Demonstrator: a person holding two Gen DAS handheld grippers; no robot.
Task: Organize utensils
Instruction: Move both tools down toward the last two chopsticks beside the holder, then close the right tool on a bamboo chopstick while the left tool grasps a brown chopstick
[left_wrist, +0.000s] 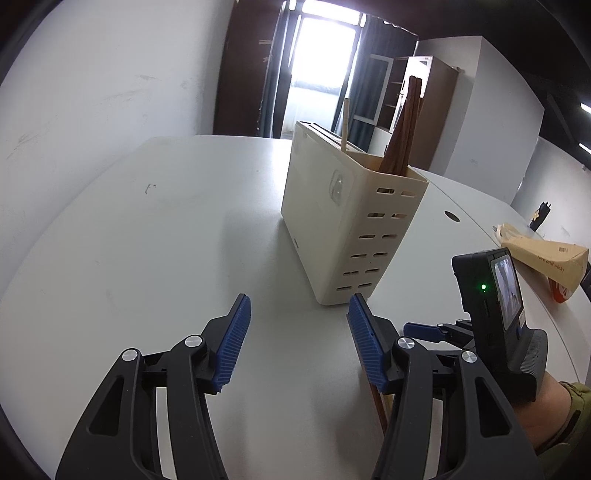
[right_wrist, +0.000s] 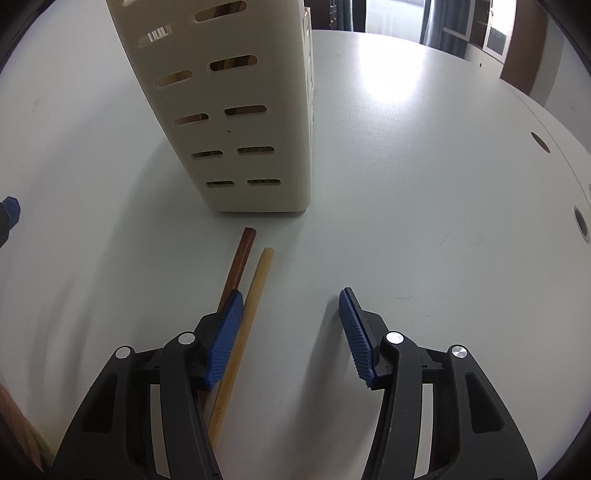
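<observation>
Two chopsticks, a brown one (right_wrist: 238, 260) and a pale one (right_wrist: 255, 288), lie on the worktop (right_wrist: 424, 184) before the holder (right_wrist: 236, 122); right tool (right_wrist: 290, 334) gapes over the pale one, left tool (left_wrist: 299, 341) gapes empty

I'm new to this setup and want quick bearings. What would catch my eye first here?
The cream slotted utensil holder stands mid-table with dark brown chopsticks sticking up from it. Just before its base, a brown chopstick and a pale chopstick lie side by side on the white table, beside the open right gripper.
</observation>
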